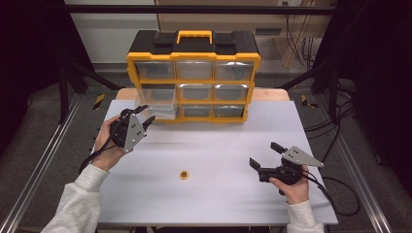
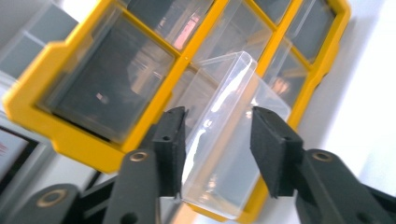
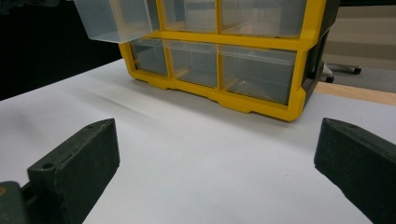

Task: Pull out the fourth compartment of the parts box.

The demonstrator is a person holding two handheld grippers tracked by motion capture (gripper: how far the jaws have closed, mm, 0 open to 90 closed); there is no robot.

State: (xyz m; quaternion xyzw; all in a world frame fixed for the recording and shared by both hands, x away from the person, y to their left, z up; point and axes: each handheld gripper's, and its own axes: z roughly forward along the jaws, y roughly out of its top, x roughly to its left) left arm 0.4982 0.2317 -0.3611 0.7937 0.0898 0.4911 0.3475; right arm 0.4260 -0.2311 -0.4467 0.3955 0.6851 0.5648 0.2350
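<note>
Now the left gripper point(image 1: 144, 117), jaws half-wide off the open drawer point(image 1: 156, 102); back straight out toward seven o'clock. Right gripper point(image 1: 265, 156) idles wide, empty.

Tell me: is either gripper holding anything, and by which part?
Nothing is held. The left gripper has its jaws apart around the pulled-out clear drawer; the right gripper hangs open over the table.
</note>
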